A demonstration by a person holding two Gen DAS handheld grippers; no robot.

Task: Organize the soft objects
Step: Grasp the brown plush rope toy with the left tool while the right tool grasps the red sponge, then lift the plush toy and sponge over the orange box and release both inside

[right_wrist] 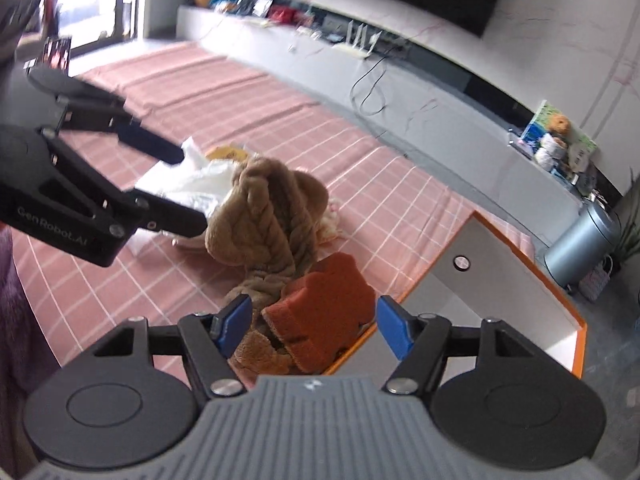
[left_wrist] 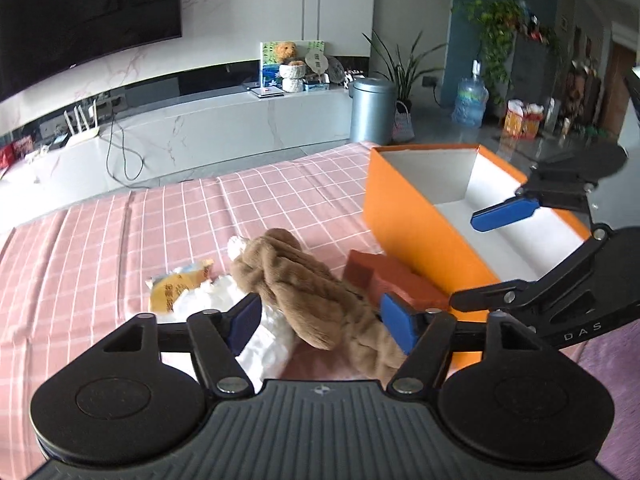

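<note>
A brown braided plush scarf [left_wrist: 304, 280] lies bunched on the pink checked cloth [left_wrist: 120, 240]. It also shows in the right wrist view [right_wrist: 264, 212]. My left gripper [left_wrist: 320, 320] is open, its jaws on either side of the scarf. A red-orange sponge [right_wrist: 324, 312] leans against the orange box [right_wrist: 520, 280]. My right gripper [right_wrist: 314, 324] is open with the sponge between its jaws. In the left wrist view the sponge [left_wrist: 384, 276] lies beside the box [left_wrist: 412, 220]. A white cloth [left_wrist: 212, 304] and a yellow packet [left_wrist: 176, 288] lie left of the scarf.
The orange box is open with a white inside. Beyond the cloth runs a grey TV console [left_wrist: 224, 124] with a router [left_wrist: 82, 128], a cable and a grey bin [left_wrist: 370, 110]. A purple fabric [right_wrist: 16, 312] lies at the near edge.
</note>
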